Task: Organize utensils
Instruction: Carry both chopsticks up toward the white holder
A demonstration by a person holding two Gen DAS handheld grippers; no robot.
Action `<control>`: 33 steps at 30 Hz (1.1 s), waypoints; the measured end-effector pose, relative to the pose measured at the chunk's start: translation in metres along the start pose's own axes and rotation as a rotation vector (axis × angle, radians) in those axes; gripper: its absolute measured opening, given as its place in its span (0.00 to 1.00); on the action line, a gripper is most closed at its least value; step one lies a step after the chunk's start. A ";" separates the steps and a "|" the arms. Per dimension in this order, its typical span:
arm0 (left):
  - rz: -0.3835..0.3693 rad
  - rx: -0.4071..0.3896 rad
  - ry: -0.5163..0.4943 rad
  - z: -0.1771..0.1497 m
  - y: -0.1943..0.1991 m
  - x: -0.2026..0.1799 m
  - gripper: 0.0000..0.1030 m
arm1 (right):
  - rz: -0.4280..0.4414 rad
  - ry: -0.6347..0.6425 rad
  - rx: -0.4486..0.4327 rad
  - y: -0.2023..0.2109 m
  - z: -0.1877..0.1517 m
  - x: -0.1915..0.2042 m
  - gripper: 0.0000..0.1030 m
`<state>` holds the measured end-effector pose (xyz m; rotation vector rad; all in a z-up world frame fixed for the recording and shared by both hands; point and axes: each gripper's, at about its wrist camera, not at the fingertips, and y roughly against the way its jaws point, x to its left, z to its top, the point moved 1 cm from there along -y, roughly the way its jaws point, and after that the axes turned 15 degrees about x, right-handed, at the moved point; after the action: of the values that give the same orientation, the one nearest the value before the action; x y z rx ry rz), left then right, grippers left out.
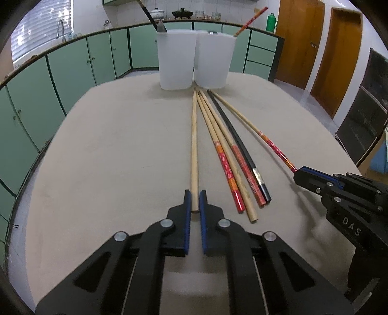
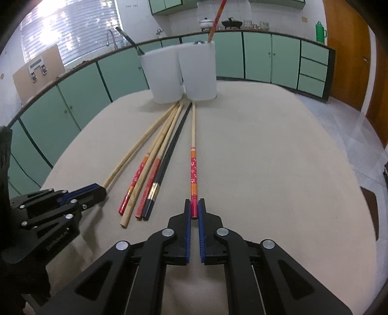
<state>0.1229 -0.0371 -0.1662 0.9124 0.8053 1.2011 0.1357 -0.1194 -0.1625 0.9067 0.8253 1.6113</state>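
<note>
Several long chopsticks lie fanned on the beige table, tips toward two white tubs. My left gripper is shut on the near end of a plain wooden chopstick, which lies flat on the table. In the right wrist view my right gripper is shut on the near end of a red-patterned chopstick. Between them rest a black chopstick and several red-ended and plain ones. The left tub holds a dark utensil. The right tub holds a red chopstick.
Green cabinets curve round the far side of the table, with a sink tap and window blinds at the left. Wooden doors stand at the right. Pots and a green flask sit on the back counter.
</note>
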 end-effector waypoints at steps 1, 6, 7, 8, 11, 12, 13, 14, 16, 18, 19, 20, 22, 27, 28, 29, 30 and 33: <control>0.003 -0.008 0.000 0.000 0.004 0.001 0.06 | -0.001 0.003 -0.008 0.003 0.001 0.000 0.05; 0.023 -0.067 -0.021 0.006 0.030 0.002 0.06 | -0.007 0.010 -0.046 0.020 0.009 -0.002 0.05; 0.024 -0.078 -0.024 0.007 0.035 0.002 0.06 | -0.009 0.012 -0.056 0.025 0.010 -0.003 0.05; 0.024 -0.094 -0.025 0.009 0.042 0.003 0.06 | -0.011 0.014 -0.065 0.029 0.012 -0.003 0.05; 0.024 -0.134 -0.029 0.015 0.058 0.004 0.06 | -0.018 0.026 -0.099 0.045 0.018 -0.003 0.05; 0.024 -0.153 -0.031 0.018 0.066 0.005 0.06 | -0.021 0.031 -0.111 0.050 0.020 -0.003 0.05; 0.023 -0.167 -0.033 0.020 0.071 0.005 0.06 | -0.023 0.036 -0.126 0.057 0.024 -0.003 0.05; 0.020 -0.188 -0.036 0.024 0.079 0.006 0.06 | -0.021 0.039 -0.136 0.061 0.027 -0.003 0.05; 0.021 -0.219 -0.041 0.030 0.090 0.005 0.06 | -0.012 0.044 -0.157 0.072 0.034 -0.005 0.05; 0.017 -0.257 -0.045 0.038 0.103 0.006 0.06 | -0.006 0.052 -0.181 0.084 0.042 -0.005 0.05; 0.012 -0.271 -0.048 0.042 0.108 0.007 0.06 | -0.005 0.056 -0.190 0.089 0.046 -0.005 0.05; 0.010 -0.285 -0.051 0.046 0.113 0.008 0.06 | -0.002 0.061 -0.203 0.095 0.050 -0.005 0.05; 0.015 -0.318 -0.063 0.054 0.123 0.008 0.06 | 0.004 0.074 -0.226 0.106 0.059 -0.004 0.05; 0.006 -0.378 -0.084 0.075 0.141 0.008 0.06 | 0.028 0.108 -0.265 0.127 0.083 -0.003 0.05; -0.002 -0.381 -0.085 0.079 0.142 0.008 0.06 | 0.025 0.113 -0.268 0.129 0.087 -0.003 0.05; -0.009 -0.384 -0.085 0.082 0.143 0.008 0.06 | 0.021 0.121 -0.271 0.132 0.092 -0.002 0.05; -0.014 -0.389 -0.089 0.087 0.144 0.008 0.06 | 0.017 0.130 -0.273 0.134 0.098 -0.002 0.05; -0.021 -0.400 -0.095 0.095 0.148 0.010 0.06 | 0.014 0.155 -0.280 0.141 0.112 -0.001 0.05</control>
<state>0.1489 -0.0246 0.0072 0.6245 0.4727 1.2336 0.1707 -0.1412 0.0125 0.5968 0.6769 1.7730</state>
